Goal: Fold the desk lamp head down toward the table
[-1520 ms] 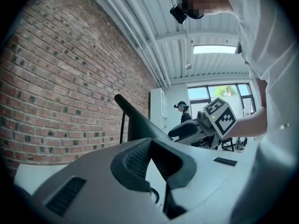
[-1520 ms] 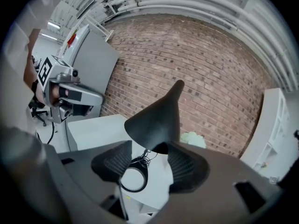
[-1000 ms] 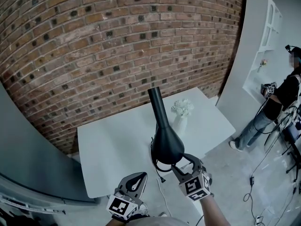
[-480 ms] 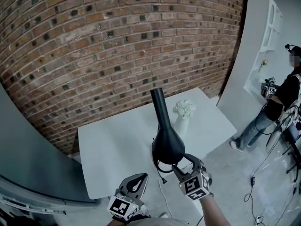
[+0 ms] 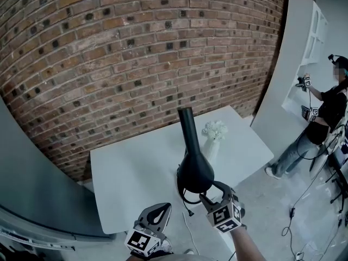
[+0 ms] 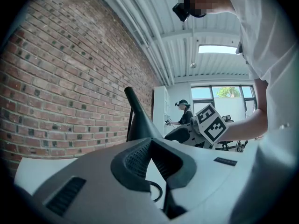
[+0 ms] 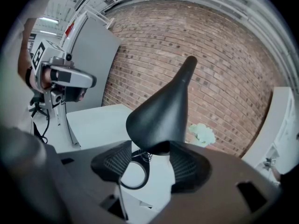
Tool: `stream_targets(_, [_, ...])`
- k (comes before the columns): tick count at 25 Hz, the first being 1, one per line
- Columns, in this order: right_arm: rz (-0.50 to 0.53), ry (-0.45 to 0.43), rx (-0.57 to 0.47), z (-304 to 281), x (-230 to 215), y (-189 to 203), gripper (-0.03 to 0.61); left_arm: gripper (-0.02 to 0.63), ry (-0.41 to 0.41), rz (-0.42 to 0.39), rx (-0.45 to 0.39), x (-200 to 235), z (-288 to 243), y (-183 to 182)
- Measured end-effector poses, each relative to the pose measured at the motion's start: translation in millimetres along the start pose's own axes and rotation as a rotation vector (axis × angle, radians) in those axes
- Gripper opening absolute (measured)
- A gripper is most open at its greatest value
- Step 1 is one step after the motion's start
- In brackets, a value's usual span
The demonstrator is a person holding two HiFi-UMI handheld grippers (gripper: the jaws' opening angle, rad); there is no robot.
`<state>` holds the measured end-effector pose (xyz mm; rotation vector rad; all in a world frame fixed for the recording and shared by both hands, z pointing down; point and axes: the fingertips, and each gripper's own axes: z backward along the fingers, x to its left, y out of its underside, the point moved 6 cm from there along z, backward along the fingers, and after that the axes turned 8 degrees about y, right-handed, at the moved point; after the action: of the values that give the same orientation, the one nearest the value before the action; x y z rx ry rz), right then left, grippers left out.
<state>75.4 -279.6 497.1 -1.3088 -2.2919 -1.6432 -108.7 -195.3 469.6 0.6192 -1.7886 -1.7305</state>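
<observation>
Right hand-held gripper pinches the lamp head, long axis upright, mouth down

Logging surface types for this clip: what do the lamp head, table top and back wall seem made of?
The lamp head is black and smooth with a soft sheen: painted metal or plastic, cannot tell which. The table top is white, flat and matte, probably laminate or painted board. The wall is bare red-brown brick with pale mortar joints.

Head cam down, gripper cams close — lamp shared
</observation>
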Motion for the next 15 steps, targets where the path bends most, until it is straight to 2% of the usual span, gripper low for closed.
stream_targets(8, [-0.012, 0.009, 0.004, 2, 0, 2, 0.245, 0.008, 0.008, 0.001, 0.001, 3, -2, 0])
stream_targets(15, [-0.104, 0.088, -0.048, 26, -5, -1, 0.238, 0.008, 0.035, -0.001, -0.012, 1, -8, -2])
